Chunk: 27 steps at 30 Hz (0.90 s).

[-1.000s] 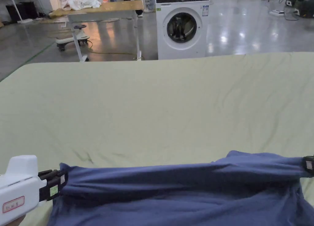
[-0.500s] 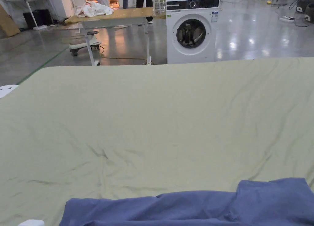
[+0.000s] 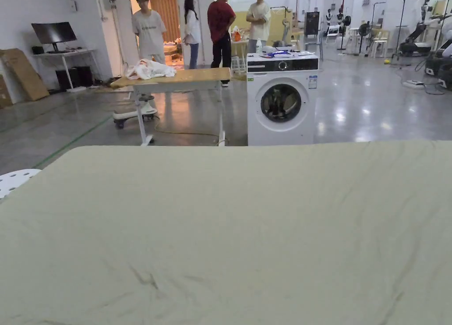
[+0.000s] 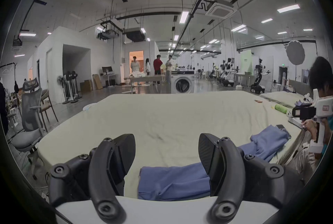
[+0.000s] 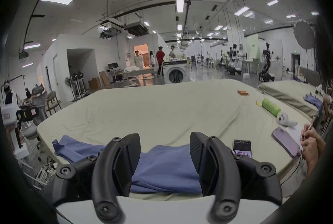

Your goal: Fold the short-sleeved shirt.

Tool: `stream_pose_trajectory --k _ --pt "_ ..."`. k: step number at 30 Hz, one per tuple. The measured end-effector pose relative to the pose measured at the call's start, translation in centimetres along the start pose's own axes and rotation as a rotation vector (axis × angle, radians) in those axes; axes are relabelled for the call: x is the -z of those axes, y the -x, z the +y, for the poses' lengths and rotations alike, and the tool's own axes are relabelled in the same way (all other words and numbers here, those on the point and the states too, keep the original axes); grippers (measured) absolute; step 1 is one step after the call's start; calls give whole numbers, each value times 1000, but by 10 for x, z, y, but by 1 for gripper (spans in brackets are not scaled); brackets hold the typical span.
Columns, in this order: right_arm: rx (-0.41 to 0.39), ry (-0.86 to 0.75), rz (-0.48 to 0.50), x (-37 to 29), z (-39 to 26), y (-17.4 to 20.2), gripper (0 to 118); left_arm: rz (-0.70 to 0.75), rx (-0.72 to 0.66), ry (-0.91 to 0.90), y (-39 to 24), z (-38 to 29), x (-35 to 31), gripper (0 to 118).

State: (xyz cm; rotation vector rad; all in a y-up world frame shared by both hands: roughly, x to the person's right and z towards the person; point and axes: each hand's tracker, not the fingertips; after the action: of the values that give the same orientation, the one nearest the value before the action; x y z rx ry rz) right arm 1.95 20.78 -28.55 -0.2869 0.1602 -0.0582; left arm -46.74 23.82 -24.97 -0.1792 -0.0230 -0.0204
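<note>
Pale green bed [image 3: 229,233] in open workshop. Both tongs, clamped on blue shirt [image 4: 173,182] a second ago, now open and empty: left tongs [image 4: 166,154], right tongs [image 5: 164,152]. Shirt dropped along bed's near edge; fold likely placed.

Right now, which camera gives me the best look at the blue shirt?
The right gripper view: the blue shirt spreads along the bed's near edge. The left gripper view catches it lower, partly behind a jaw. The head view looks across the bed instead.

Matt cloth shirt [image 4: 173,182]; glossy floor [image 3: 375,114], maybe concrete.
</note>
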Motion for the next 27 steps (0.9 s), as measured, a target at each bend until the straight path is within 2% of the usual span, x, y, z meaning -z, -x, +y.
stream_pose_trajectory --k 2,3,4,6,8,9,10,14,20,21,22,23,24,25,26,27 --pt "-10 1 22 -1 0 9 59 -25 -31 -6 -7 3 -6 68" --pt "-13 2 38 -2 -1 12 54 -32 -40 -9 -10 5 -9 61" --pt "-19 -3 50 -4 -3 16 40 -44 -44 -7 -11 6 -12 47" --pt "-31 -3 56 -6 -4 23 12 -77 -48 -30 -13 6 -18 29" --pt "-47 -4 64 -9 -6 28 9 -143 -51 -81 -12 -1 -22 10" --pt "-55 0 68 -9 -7 29 5 -130 -50 -70 -13 -3 -21 3" --pt "-60 3 68 -8 -8 30 0 -114 -45 -60 -15 -4 -21 0" --pt "-94 15 75 -9 -8 34 0 -119 -51 -20 -13 -6 -17 0" --pt "-95 26 83 -8 -8 35 0 -84 -155 21 15 -14 -7 0" --pt "-91 26 81 -9 -9 35 0 -82 -195 35 25 -18 -2 1" --pt "-85 29 83 -9 -10 34 0 -93 -249 62 37 -22 3 12" --pt "-71 41 94 -9 -11 33 0 -86 -329 84 52 -28 10 27" --pt "-62 48 100 -9 -13 32 0 -91 -407 117 68 -36 18 50" --pt "-62 56 100 -10 -14 32 0 -89 -459 143 80 -42 25 80" --pt "-65 68 95 -10 -16 31 0 -71 -507 166 92 -52 33 91" --pt "-71 80 87 -9 -18 31 0 -50 -531 210 103 -62 43 93"
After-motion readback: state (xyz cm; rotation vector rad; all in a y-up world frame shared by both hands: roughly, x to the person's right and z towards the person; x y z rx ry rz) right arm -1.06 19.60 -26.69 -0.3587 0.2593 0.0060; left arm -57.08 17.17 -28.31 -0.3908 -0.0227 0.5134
